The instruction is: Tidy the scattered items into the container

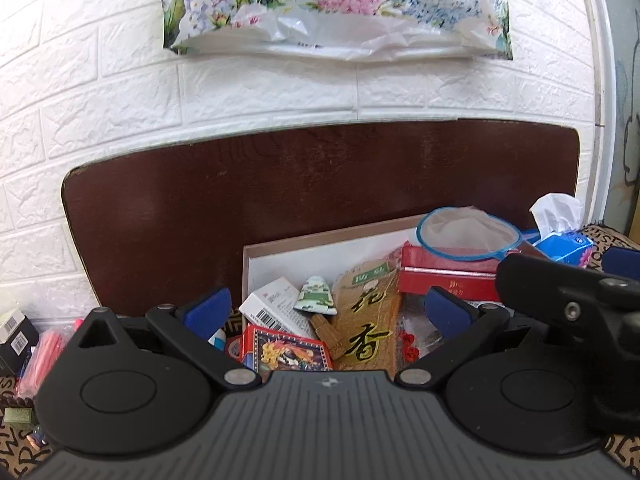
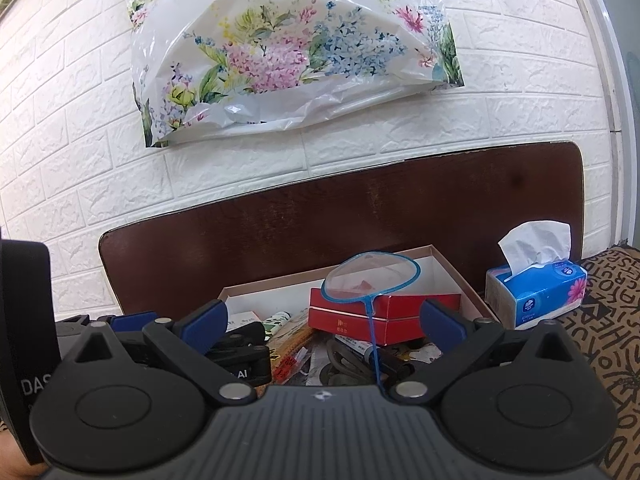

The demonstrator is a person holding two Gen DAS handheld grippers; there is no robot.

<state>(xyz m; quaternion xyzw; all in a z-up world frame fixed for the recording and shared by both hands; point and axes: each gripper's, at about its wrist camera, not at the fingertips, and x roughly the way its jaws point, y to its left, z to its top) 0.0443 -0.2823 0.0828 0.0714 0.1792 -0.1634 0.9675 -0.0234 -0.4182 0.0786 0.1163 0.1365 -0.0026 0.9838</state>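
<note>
A shallow cardboard box stands against the brown board and holds several items: a red box, a blue-rimmed net lying on it, an incense packet, a small green tube, a white carton and a colourful card box. My left gripper is open and empty over the box's near side. My right gripper is open and empty just before the box, with the net's handle running between its fingers.
A blue tissue pack stands right of the box on a patterned cloth. Pink packets and a black box lie at the left. A floral plastic bag hangs on the white brick wall.
</note>
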